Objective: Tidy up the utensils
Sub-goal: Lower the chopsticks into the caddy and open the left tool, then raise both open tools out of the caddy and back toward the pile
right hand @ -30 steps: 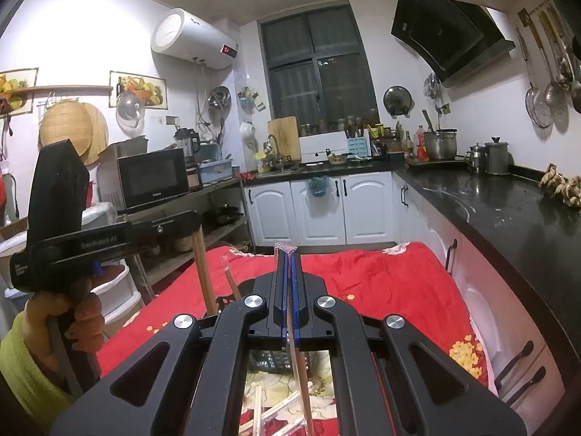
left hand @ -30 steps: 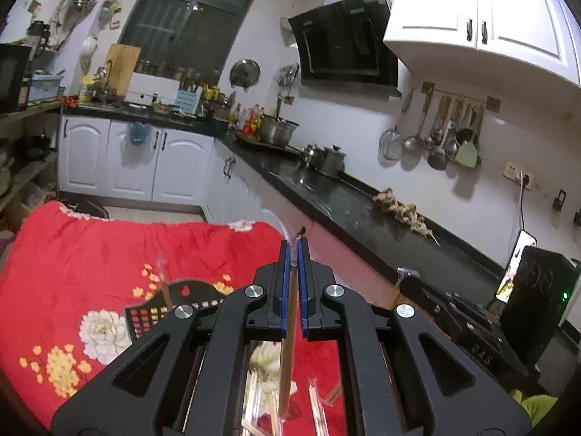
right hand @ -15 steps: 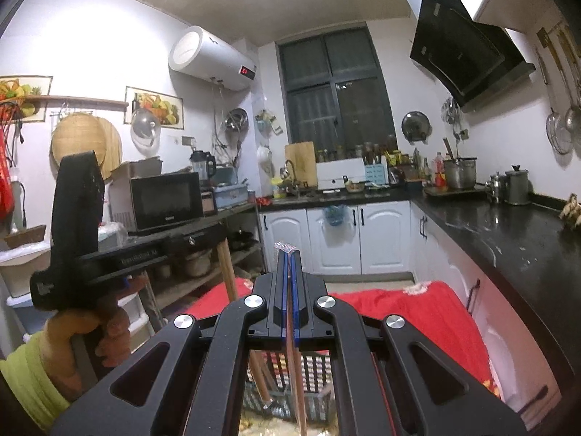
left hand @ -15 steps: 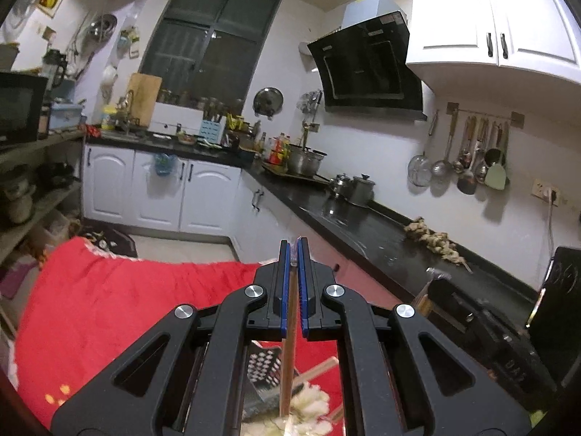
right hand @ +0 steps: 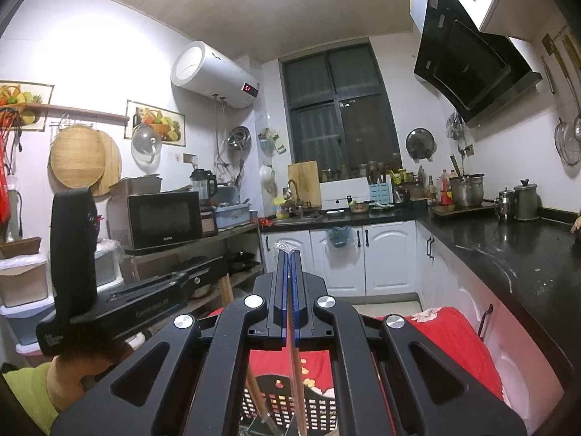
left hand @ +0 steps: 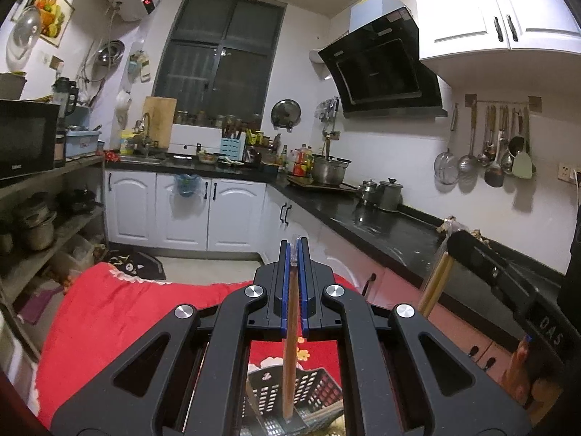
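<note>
Two tongs, left (left hand: 295, 250) and right (right hand: 288, 254), each pinch one chopstick (left hand: 289, 345) above the black basket (left hand: 319, 385); neither dropped in yet.

Both grippers (left hand: 295, 254) (right hand: 288, 258) have risen, lifting chopsticks (left hand: 290, 345) above the basket (left hand: 316, 388).

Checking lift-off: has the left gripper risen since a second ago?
Yes. The left gripper, shut on a chopstick, rose: the red cloth sank in its view.

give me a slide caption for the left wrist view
Left gripper shut on a chopstick above a black basket.
</note>
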`<move>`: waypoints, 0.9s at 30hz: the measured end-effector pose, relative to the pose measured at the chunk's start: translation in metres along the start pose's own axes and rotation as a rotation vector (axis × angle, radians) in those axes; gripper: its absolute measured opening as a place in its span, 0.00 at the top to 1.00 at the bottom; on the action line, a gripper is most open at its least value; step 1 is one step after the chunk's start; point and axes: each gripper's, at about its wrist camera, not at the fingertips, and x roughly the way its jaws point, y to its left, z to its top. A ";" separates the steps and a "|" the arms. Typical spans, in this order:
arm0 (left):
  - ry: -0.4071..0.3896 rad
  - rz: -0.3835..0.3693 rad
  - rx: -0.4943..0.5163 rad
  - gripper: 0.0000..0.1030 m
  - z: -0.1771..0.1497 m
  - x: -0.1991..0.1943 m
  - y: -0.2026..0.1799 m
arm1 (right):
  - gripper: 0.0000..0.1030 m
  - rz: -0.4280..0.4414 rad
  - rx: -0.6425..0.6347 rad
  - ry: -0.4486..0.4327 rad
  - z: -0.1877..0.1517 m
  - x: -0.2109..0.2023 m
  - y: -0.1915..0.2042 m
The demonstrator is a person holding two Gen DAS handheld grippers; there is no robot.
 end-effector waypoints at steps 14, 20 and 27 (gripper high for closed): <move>0.034 0.012 -0.037 0.98 -0.026 0.024 0.013 | 0.98 -0.033 0.017 0.037 -0.018 0.043 -0.006; 0.074 0.022 -0.051 0.98 -0.040 0.034 0.021 | 0.95 -0.081 0.030 0.125 -0.038 0.059 -0.011; 0.124 0.031 -0.072 0.63 -0.055 0.033 0.027 | 0.51 -0.170 0.066 0.212 -0.060 0.051 -0.027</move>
